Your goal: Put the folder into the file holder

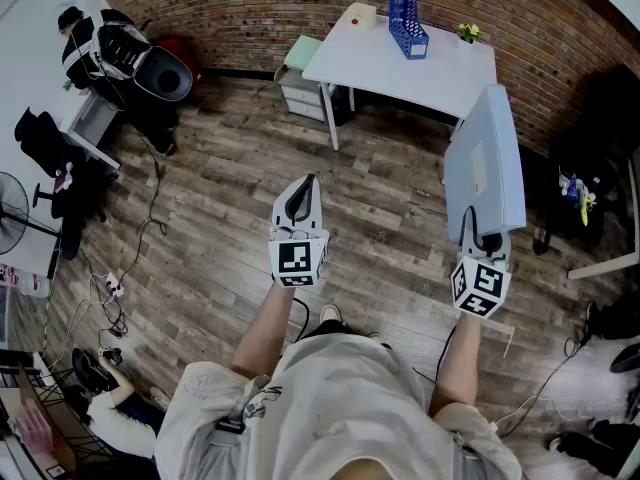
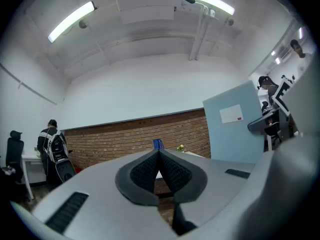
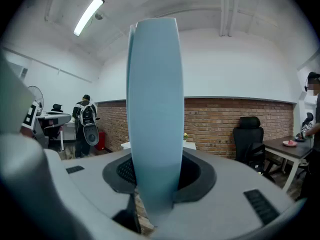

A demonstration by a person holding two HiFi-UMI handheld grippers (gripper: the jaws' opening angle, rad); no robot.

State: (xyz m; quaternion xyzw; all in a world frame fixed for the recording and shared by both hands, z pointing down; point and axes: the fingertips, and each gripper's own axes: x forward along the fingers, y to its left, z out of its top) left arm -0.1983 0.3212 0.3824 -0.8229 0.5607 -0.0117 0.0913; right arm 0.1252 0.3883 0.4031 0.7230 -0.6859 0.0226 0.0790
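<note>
Your right gripper (image 1: 478, 240) is squeezing the bottom of the folder (image 1: 487, 163). The light blue folder stands straight up out of the jaws, with its thin edge facing that gripper's camera. Keep the squeeze firm. The folder is tall and is held only at the bottom, so I think it could wobble or tip if you move fast. Your left gripper (image 1: 298, 203) has its jaws pressed together with nothing in them, so it is free to help. The blue file holder (image 1: 406, 16) is well apart from you. It stands by the back edge of the white table (image 1: 420, 73), with a little plant (image 1: 467, 34) near the back right corner and a pale box (image 1: 360, 16) near the back left corner. You need to walk over first, so go slowly and keep the folder upright. At the table, turn the thin edge to line up with an open gap in the holder. Come down from above, and let go only when the folder rests inside. Mind the plant.
</note>
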